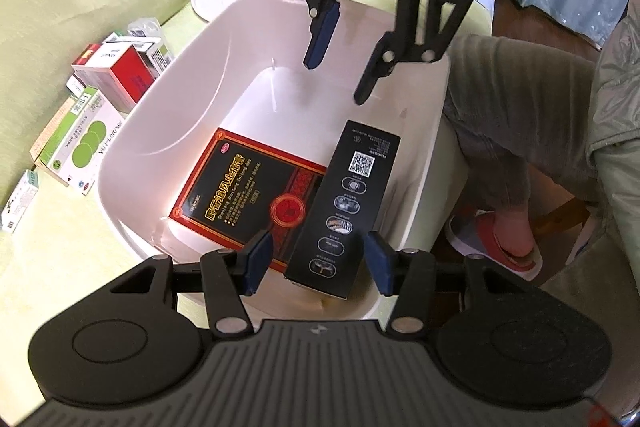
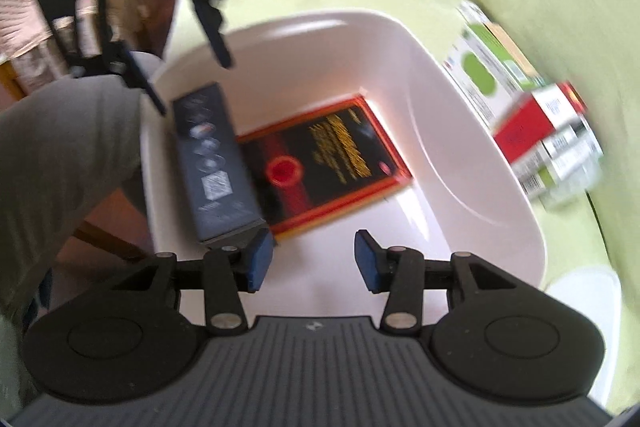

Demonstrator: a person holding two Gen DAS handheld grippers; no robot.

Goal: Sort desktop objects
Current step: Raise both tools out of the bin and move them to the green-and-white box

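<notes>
My left hand-held gripper [image 1: 316, 261] gapes around a tall black carton [image 1: 343, 209] leaning in the smooth white tub [image 1: 416, 163]; my right hand-held gripper [image 2: 312, 259] hangs open, empty.

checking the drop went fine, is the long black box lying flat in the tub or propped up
Propped up. The long black box slants inside the white tub, one long edge resting on the red-bordered box, the other toward the tub's wall.

Black tall box [image 1: 346, 205], lying at 4 o'clock in the white tub [image 1: 168, 115]: QR code near its far end, 5 oval icons in a row below; small print beside the code too tiny to read. Red-bordered black box [image 1: 248, 199] at 6 o'clock: gold Chinese title, pinyin line, round red seal; unreadable. White box w/ green circles [image 1: 90, 143] at 9 o'clock outside the tub: letters "YH".
</notes>
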